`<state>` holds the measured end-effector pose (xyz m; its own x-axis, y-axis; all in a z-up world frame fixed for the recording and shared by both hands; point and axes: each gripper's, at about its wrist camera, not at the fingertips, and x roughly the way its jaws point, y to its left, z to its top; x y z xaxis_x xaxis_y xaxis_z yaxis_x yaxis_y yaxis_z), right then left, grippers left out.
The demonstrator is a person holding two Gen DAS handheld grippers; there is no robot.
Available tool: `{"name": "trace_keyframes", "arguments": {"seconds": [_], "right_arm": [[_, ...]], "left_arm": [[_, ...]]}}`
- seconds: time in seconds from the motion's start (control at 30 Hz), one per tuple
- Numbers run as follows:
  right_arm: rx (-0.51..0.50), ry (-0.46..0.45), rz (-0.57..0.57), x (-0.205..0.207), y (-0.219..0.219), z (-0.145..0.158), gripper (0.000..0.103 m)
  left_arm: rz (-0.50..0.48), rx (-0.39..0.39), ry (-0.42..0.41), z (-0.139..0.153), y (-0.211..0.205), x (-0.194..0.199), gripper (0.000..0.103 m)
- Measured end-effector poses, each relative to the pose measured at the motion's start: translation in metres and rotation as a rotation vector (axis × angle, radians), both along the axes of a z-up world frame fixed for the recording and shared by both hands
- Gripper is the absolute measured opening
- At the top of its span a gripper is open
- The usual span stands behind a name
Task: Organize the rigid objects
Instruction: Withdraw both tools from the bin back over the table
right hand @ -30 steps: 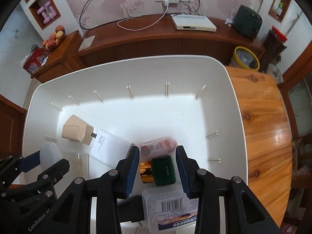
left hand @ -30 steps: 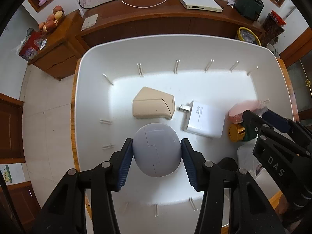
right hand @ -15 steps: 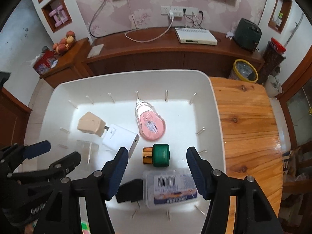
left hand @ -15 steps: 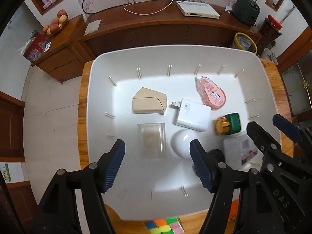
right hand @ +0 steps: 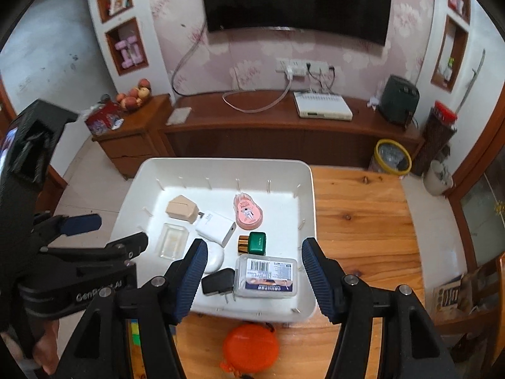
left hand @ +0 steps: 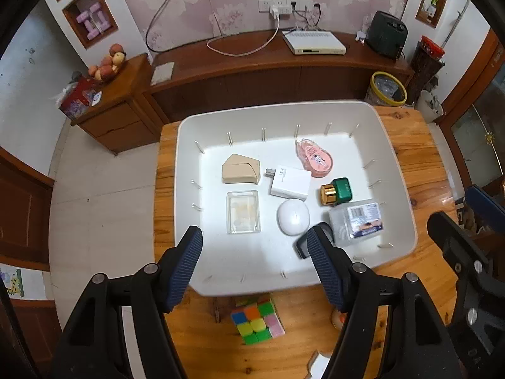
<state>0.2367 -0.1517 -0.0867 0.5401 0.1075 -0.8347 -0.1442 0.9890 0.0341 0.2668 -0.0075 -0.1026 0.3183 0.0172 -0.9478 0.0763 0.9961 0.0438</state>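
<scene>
A white tray (left hand: 284,109) on the wooden table holds a beige case (left hand: 240,169), a white charger (left hand: 290,183), a pink tape dispenser (left hand: 314,158), a green bottle with a gold cap (left hand: 337,191), a clear box (left hand: 243,211), a white round case (left hand: 293,217), a labelled clear box (left hand: 356,222) and a black adapter (left hand: 304,246). My left gripper (left hand: 254,237) hangs open above the tray's near edge, holding nothing. My right gripper (right hand: 254,248) is open and empty too, high over the labelled box (right hand: 266,273).
A colourful puzzle cube (left hand: 257,320) and an orange round pouch (right hand: 251,350) lie on the table in front of the tray. Bare wooden tabletop (right hand: 356,221) stretches to the tray's right. A low wooden cabinet (right hand: 284,132) stands behind.
The left jaws let go of the white round case and the right jaws let go of the green bottle. Both grippers opened, then rose and drew back from the tray.
</scene>
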Motion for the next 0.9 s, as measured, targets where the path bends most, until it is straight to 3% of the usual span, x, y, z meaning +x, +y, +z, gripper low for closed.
{"name": "trace_keyframes", "arguments": {"seconds": [0.37,0.47,0.53,0.83,0.9], "right_arm": [[0.007,-0.106,0.070,-0.062,-0.011,0.043,0.067],[-0.004,-0.132,0.089,-0.076,-0.014,0.050,0.068],[-0.014,-0.146,0.099,-0.086,-0.014,0.053,0.072],[-0.008,-0.205,0.185,-0.128,-0.012,0.059,0.074],[0.001,-0.218,0.223,-0.137,-0.009,0.059,0.078]], "left_arm": [[0.006,-0.002,-0.095,0.044,-0.008,-0.047,0.073],[-0.006,0.009,-0.118,0.049,-0.009,-0.058,0.085],[-0.011,0.015,-0.134,0.052,-0.008,-0.065,0.085],[-0.031,-0.003,-0.168,0.061,0.003,-0.095,0.085],[-0.052,-0.002,-0.175,0.061,0.006,-0.102,0.091]]}}
